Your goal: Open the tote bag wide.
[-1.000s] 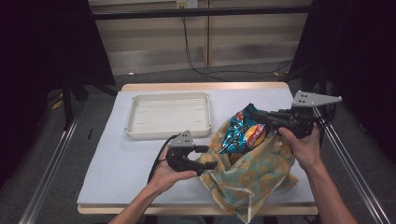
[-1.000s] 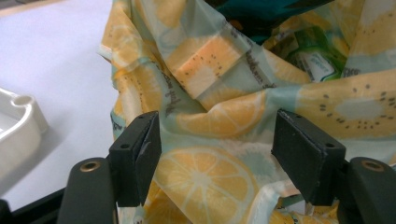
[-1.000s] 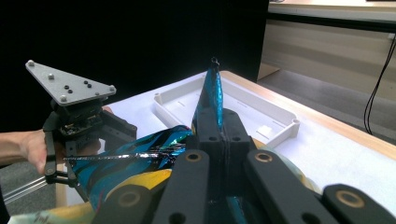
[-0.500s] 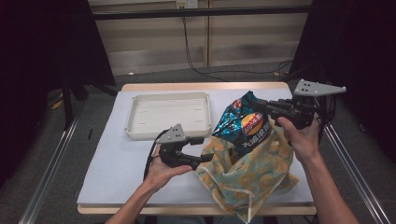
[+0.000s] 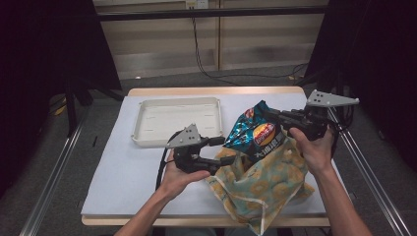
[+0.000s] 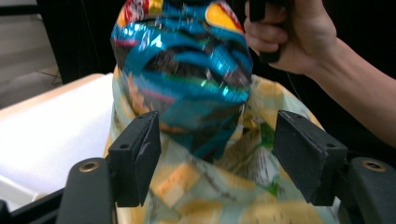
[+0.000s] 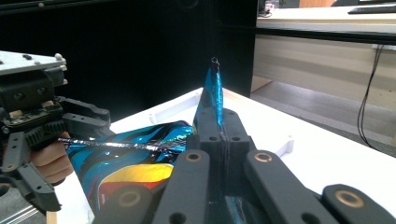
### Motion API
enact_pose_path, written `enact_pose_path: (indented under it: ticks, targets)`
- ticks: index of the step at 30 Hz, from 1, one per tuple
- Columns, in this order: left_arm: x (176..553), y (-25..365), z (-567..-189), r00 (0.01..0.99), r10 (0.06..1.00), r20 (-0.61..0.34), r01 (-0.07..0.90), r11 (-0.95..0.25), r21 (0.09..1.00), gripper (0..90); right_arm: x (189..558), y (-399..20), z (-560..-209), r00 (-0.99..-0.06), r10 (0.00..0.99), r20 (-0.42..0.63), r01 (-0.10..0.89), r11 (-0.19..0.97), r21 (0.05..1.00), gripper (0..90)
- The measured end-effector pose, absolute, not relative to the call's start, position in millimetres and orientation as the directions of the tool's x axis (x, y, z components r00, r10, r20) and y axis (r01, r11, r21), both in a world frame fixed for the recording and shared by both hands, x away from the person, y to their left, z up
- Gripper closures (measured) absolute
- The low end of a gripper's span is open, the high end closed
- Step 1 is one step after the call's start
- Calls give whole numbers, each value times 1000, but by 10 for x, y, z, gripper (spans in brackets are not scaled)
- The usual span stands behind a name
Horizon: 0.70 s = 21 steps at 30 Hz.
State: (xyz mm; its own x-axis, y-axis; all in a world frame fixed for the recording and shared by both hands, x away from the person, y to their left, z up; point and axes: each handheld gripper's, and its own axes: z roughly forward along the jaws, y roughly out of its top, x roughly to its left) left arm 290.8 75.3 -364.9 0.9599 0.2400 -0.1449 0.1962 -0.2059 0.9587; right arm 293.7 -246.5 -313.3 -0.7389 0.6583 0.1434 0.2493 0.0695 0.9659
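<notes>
A shiny blue snack bag (image 5: 255, 132) hangs upright, its lower part inside the mouth of a yellow-and-green patterned bag (image 5: 265, 191) lying on the table. My right gripper (image 5: 270, 115) is shut on the snack bag's top seam, and in the right gripper view the jaws (image 7: 219, 126) pinch the thin blue edge. My left gripper (image 5: 223, 150) stands open at the patterned bag's left side. In the left gripper view its pads (image 6: 140, 154) stand apart either side of the patterned bag (image 6: 210, 186), below the snack bag (image 6: 182, 70), and do not press on it.
A white tray (image 5: 147, 140) sits at the back left of the white-covered table (image 5: 128, 172). Metal rails run along both sides of the table. Dark curtains and a cable lie behind it.
The right gripper has lifted the snack bag higher out of the patterned bag. The left gripper has risen slightly beside the bag's mouth.
</notes>
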Motion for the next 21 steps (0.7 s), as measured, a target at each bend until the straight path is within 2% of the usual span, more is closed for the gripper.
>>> enact_pose_path:
  ticks: [1, 2, 7, 12, 13, 14, 19, 20, 21]
  targets:
    - [2921, 726, -3652, 957, 222, -186, 226, -176, 958, 315, 2929, -2471, -3137, -736, 660, 149, 253, 65, 965, 896]
    - [2932, 688, -3645, 950, 248, -191, 234, -158, 959, 313, 2913, -2480, -3140, -733, 664, 146, 252, 65, 966, 896]
    - [2961, 611, -3623, 949, 258, -181, 226, -158, 961, 311, 2903, -2480, -3153, -734, 664, 144, 249, 66, 966, 896]
    - [2986, 535, -3606, 945, 280, -168, 217, -155, 964, 352, 2870, -2454, -3144, -742, 656, 138, 248, 77, 966, 896]
    - [2990, 532, -3605, 944, 294, -151, 203, -158, 966, 386, 2857, -2458, -3141, -739, 659, 138, 248, 77, 966, 896]
    - [3006, 530, -3599, 943, 299, -148, 203, -162, 966, 468, 2851, -2477, -3142, -740, 658, 138, 244, 72, 967, 896]
    - [3015, 518, -3576, 947, 294, -131, 186, -168, 968, 574, 2840, -2500, -3145, -737, 662, 137, 243, 71, 967, 896]
    - [3010, 515, -3569, 948, 292, -124, 178, -166, 970, 632, 2828, -2514, -3144, -736, 663, 139, 244, 69, 967, 894]
    - [3009, 520, -3559, 949, 292, -120, 174, -168, 970, 632, 2828, -2514, -3144, -736, 663, 139, 244, 69, 967, 894]
